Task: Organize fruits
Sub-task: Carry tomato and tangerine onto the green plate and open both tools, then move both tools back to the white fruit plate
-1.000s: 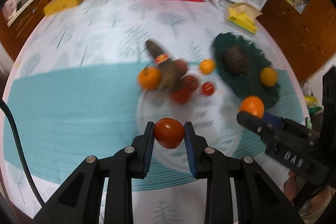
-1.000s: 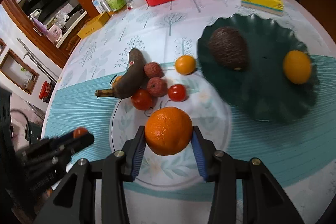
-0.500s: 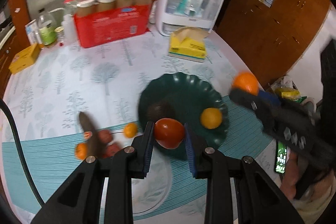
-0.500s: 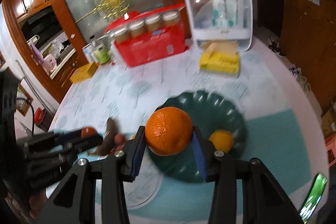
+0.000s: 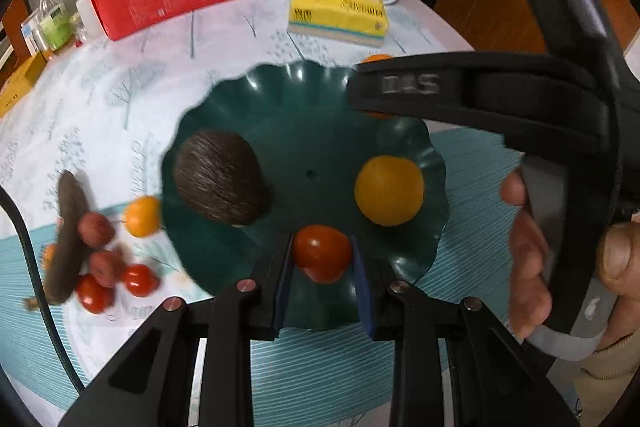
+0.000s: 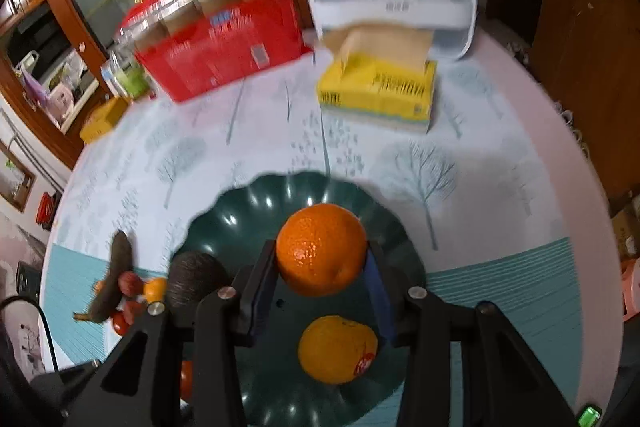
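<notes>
Left on the cloth: dark banana, small orange, several small red fruits. Already in the green dish: brown fruit, yellow orange. Over the dish, not yet released: tomato clamped in left gripper, big orange clamped in right gripper.

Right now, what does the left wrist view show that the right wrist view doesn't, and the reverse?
Left wrist only: the left gripper shut on a tomato, and a hand gripping the other tool. Right wrist only: the right gripper shut on an orange. Both: the green plate with a dark brown fruit and a yellow-orange citrus, plus the yellow tissue box.
</notes>
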`<state>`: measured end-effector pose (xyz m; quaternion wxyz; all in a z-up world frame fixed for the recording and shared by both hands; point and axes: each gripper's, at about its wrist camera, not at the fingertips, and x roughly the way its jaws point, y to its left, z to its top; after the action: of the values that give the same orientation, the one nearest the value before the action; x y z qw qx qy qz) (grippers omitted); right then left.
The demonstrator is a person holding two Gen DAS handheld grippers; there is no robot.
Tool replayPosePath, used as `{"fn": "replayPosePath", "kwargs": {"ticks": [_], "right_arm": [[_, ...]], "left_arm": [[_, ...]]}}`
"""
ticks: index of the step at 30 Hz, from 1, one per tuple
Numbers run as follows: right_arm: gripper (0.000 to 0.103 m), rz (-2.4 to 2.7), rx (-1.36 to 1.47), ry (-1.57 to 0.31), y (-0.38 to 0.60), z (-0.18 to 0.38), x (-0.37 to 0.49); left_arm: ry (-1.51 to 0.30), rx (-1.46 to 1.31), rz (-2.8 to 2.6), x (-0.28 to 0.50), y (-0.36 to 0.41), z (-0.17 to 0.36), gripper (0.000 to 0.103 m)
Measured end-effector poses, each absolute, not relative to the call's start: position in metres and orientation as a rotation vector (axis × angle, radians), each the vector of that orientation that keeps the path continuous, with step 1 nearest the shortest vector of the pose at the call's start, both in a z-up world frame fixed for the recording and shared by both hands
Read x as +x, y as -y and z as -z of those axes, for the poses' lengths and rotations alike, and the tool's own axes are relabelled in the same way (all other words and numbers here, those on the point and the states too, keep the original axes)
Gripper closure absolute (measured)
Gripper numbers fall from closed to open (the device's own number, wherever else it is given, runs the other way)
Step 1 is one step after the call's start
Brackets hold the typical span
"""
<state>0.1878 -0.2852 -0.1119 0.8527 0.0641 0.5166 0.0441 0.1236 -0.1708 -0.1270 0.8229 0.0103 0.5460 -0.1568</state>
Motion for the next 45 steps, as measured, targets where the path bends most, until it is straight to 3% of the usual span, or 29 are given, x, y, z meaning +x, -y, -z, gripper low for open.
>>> {"fn": "replayPosePath", "kwargs": {"ticks": [12,16,20,45], "right_arm": [[0.058,-0.163,0.131,-1.214,0.282,0.162,0.199],[0.057,-0.181,0.138,-1.206,0.285,0.164,0.199],[0.057,-0.188,0.139,-1.201,0.286,0.162,0.196],[0.057,-0.169,0.175,-1.081,0.294,0.105,0.152]], "left_arm": [[-1.198,-0.005,0.271,0.135,0.185,0.159,0.074],[-1.202,-0.026,0.236,0.141,0.182,0.163,0.041],[-1.184,-0.037,0.220,0.140,0.178,0.160,0.031],[-1.144,-0.061,0.245,0.115,0.137,0.103,0.030]]}}
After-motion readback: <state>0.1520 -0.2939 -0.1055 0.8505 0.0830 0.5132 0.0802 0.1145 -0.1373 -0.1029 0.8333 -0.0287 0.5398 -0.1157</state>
